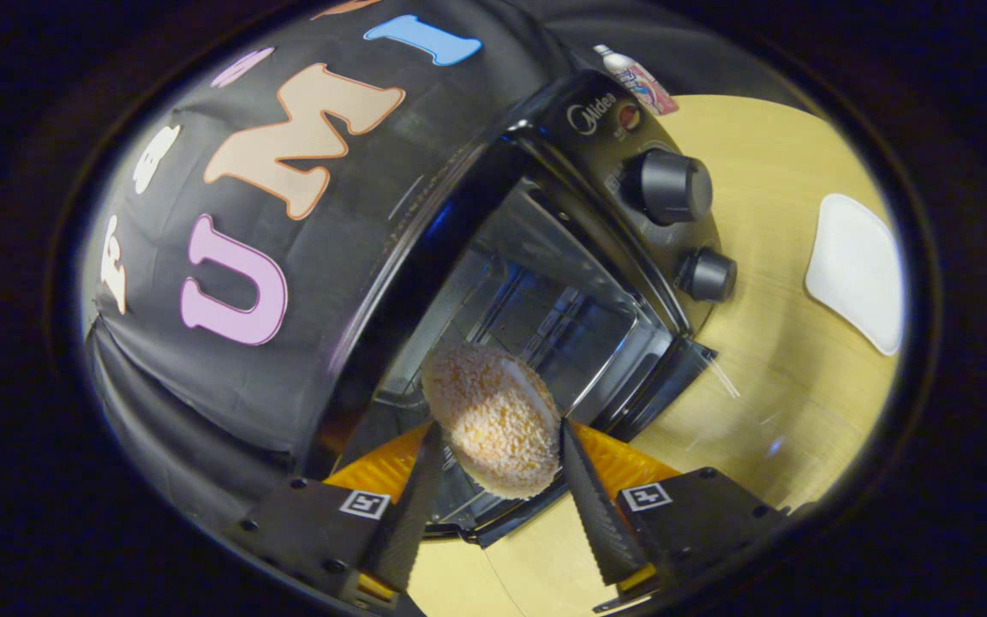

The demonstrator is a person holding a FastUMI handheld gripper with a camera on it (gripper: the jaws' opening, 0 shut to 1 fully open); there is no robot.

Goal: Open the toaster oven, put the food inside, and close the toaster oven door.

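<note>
The gripper [498, 446] is clamped on a crumbed bun [493, 418], one finger pressed to each side, holding it just in front of the open oven [545, 283]. The oven's door [493, 506] hangs down under the bun (the whole view is tilted). Beyond the two knobs [673, 186], a white plate [858, 270] and a bottle [637, 80] sit on the table [768, 377].

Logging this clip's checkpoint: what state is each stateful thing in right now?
Oven: door open, cavity bare.
Door: dropped down under the fingers.
Food: breaded round, held in front of the cavity, not yet inside.
Gripper: shut on the food, one finger each side.
Knobs: setting unreadable.
Plate: white, bare, on the table.
</note>
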